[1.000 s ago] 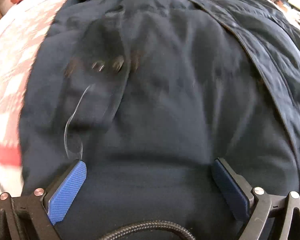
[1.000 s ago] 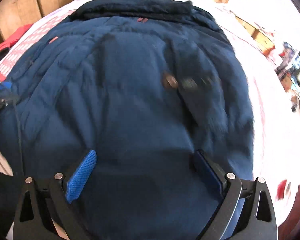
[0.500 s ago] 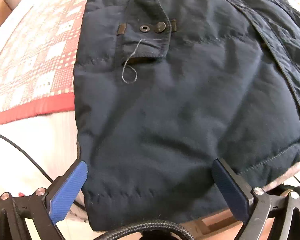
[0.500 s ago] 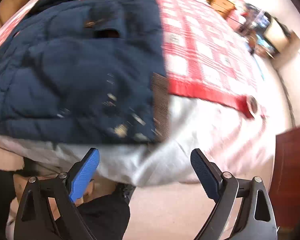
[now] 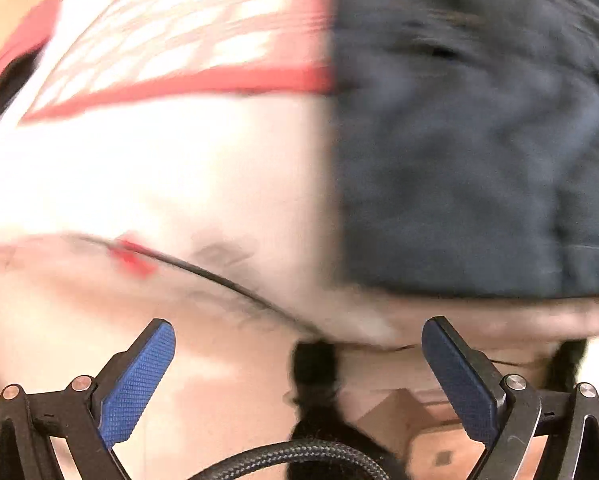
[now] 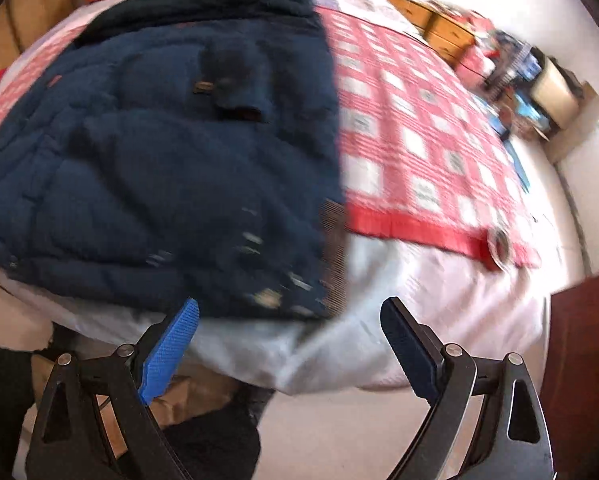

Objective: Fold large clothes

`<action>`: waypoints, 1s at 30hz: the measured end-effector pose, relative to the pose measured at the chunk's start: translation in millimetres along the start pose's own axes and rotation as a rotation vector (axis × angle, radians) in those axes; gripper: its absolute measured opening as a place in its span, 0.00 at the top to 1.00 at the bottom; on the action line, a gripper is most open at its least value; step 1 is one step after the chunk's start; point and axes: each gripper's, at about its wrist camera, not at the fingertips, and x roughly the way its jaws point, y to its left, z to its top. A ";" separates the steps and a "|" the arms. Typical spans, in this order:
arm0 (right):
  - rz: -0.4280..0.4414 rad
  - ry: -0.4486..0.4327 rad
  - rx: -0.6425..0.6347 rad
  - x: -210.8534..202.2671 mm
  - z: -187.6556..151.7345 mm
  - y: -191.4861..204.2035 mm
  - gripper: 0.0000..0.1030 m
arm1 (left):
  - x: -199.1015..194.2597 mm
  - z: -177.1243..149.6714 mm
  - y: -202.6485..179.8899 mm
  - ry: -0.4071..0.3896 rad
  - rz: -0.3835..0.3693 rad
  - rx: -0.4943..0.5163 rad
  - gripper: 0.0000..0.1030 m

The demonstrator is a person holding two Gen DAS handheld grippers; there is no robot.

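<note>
A large navy padded jacket (image 6: 159,152) lies spread flat on the bed, its hem at the near edge; the left wrist view shows its left hem corner (image 5: 479,184), blurred. My left gripper (image 5: 299,340) is open and empty, off the bed's near edge, below and left of the jacket's corner. My right gripper (image 6: 289,320) is open and empty, just off the near edge by the jacket's lower right corner. A flap pocket (image 6: 235,88) shows on the jacket.
The bed has a red-and-white checked quilt (image 6: 419,140) over a white sheet (image 6: 419,300). A thin black cable (image 5: 219,276) runs across the sheet. Wooden drawers (image 6: 439,28) and clutter stand at the far right. A dark red panel (image 6: 587,360) is at right.
Both grippers have pulled back off the jacket toward the bed's near edge. The left one has swung left, so the sheet and quilt now fill its view. Both stay open.
</note>
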 end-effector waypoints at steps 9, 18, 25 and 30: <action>-0.034 0.040 0.069 3.7 -0.6 -14.0 0.08 | -10.7 -12.5 8.9 -0.038 -0.004 0.027 0.01; -0.030 0.062 0.093 23.8 14.9 -1.7 0.08 | 23.4 14.6 -25.3 -0.080 -0.005 0.053 0.02; -0.052 0.068 0.094 31.1 15.8 -0.7 0.08 | 10.6 19.3 -13.5 -0.153 0.008 0.048 0.02; -0.045 0.070 0.089 35.1 19.2 5.4 0.08 | -12.1 52.3 -32.0 -0.284 -0.049 0.037 0.02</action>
